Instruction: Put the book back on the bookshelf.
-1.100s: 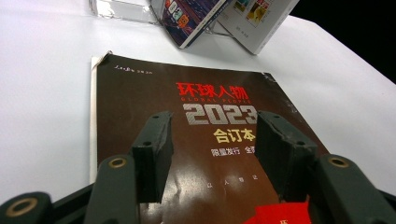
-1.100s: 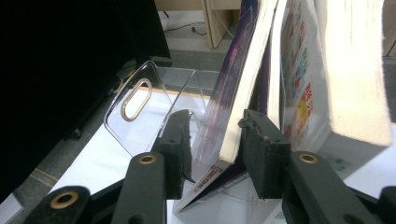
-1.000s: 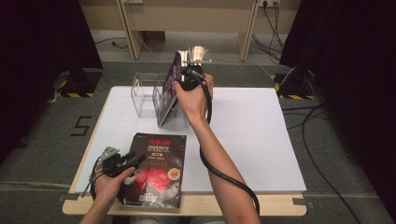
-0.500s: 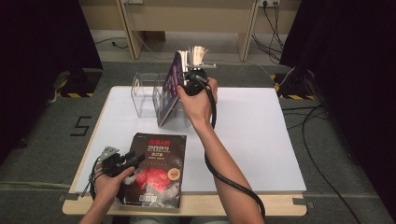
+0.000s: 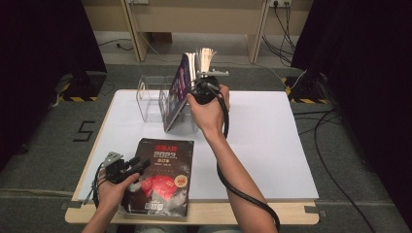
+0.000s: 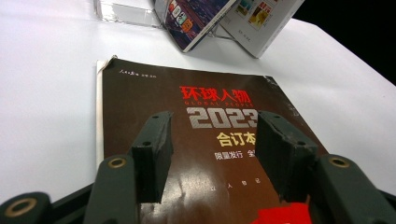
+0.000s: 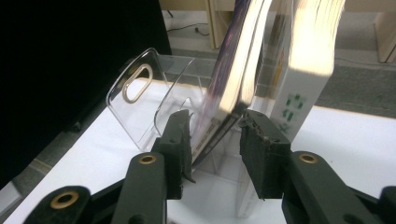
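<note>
Nothing moved; glossy book leans in clear rack.

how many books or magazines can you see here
3: a dark magazine flat at the table's near edge, a purple-covered one and a white-covered one leaning in the clear rack. More may be hidden.

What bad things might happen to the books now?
1. The purple book leans tilted in the clear rack, between the right gripper jaws. If those jaws don't truly grip it, it may tip over.
2. The left gripper jaws stand open over the flat brown magazine; grabbing its thin cover might crease it.
</note>
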Action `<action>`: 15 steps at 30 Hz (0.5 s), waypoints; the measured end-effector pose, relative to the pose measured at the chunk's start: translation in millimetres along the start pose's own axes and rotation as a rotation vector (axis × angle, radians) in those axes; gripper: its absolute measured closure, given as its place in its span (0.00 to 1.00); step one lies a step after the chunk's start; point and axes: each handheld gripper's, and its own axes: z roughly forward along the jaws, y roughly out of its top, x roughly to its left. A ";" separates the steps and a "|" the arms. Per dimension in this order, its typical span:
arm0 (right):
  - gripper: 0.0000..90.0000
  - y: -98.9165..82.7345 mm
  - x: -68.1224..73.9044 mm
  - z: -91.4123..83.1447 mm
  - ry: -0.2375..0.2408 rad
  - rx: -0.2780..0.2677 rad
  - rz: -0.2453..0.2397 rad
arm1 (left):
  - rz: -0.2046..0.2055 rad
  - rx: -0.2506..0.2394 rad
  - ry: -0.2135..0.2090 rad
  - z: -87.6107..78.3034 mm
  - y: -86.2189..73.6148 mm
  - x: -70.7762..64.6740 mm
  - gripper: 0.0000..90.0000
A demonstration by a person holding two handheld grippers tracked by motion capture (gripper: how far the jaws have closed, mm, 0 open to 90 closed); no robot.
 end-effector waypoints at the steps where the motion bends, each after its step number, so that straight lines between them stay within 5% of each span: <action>1: 0.69 -1.9 -0.7 -0.6 -0.005 0.003 -0.002 | 0.001 0.000 0.000 -0.1 0.3 -0.1 0.51; 15: 0.71 -22.5 -4.4 -0.5 0.001 0.039 -0.021 | -0.002 0.005 0.009 -0.4 1.1 1.7 0.51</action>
